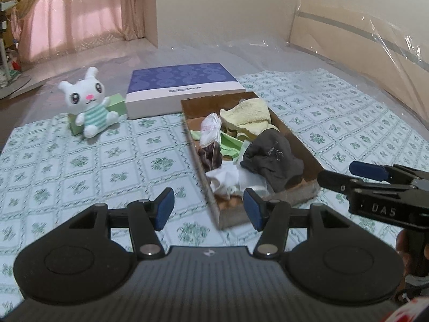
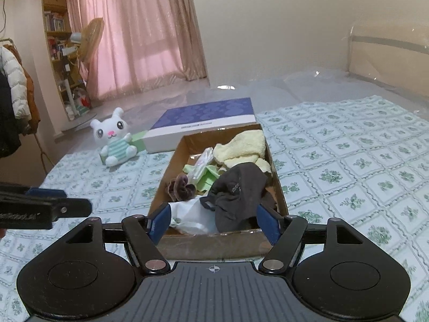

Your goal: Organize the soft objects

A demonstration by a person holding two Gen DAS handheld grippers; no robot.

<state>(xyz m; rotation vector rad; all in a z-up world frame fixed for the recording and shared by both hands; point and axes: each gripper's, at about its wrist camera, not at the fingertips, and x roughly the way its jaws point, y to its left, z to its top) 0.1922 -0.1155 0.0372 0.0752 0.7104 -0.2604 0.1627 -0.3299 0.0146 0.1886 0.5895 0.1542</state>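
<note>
Both the left gripper point(image 1: 209, 209) and right gripper point(image 2: 213, 221) hover with jaws apart and empty near the cardboard box point(image 2: 171, 158), where the limp, light dark cloth point(image 2: 238, 190) looks easiest pinched at its bunched top fold.

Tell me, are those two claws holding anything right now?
No. The left claw and right claw are both open and empty, above the cardboard box of soft things.

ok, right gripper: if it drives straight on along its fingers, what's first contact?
Probably the dark grey cloth heaped at the near end of the cardboard box. The right gripper is open and empty, aimed down into it. Depth is unclear; the box's near wall might come first.
</note>
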